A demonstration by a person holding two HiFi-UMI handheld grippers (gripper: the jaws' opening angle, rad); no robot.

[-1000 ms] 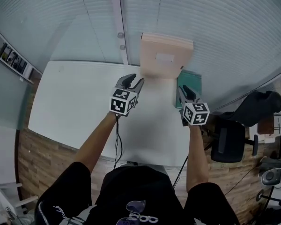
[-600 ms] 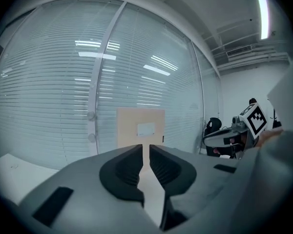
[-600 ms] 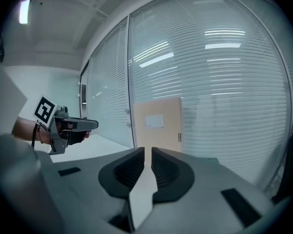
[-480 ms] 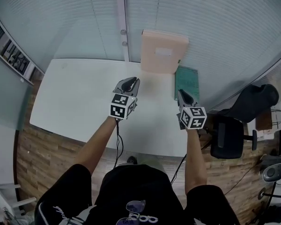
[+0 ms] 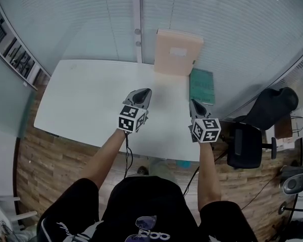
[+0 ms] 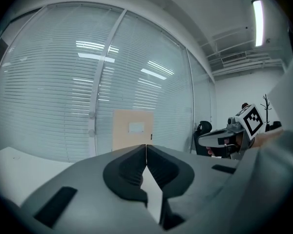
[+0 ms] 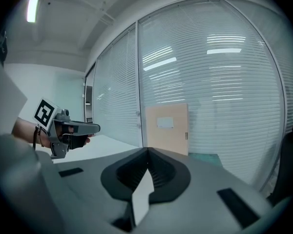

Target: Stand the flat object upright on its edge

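The flat object, a beige board (image 5: pixel 178 53) with a white label, stands upright on its lower edge at the table's far side, against the glass wall; it also shows as the board (image 6: pixel 132 130) and the board (image 7: pixel 167 128). My left gripper (image 5: pixel 145 92) hovers over the white table (image 5: pixel 86 95), well short of the board. Its jaws have just been closing and stand shut with nothing between them (image 6: pixel 146 146). My right gripper (image 5: pixel 192 103) is level with it on the right. Its jaws too have just closed on nothing (image 7: pixel 147 150).
A green book (image 5: pixel 202 86) lies flat on the table right of the board. The glass wall with blinds (image 5: pixel 232 29) runs behind the table. A black office chair (image 5: pixel 247 147) stands off the table's right edge. A shelf (image 5: pixel 10 59) is at far left.
Both grippers have drawn back from the board's sides toward me, and their jaws have gone from open to shut. The board stays standing against the glass.
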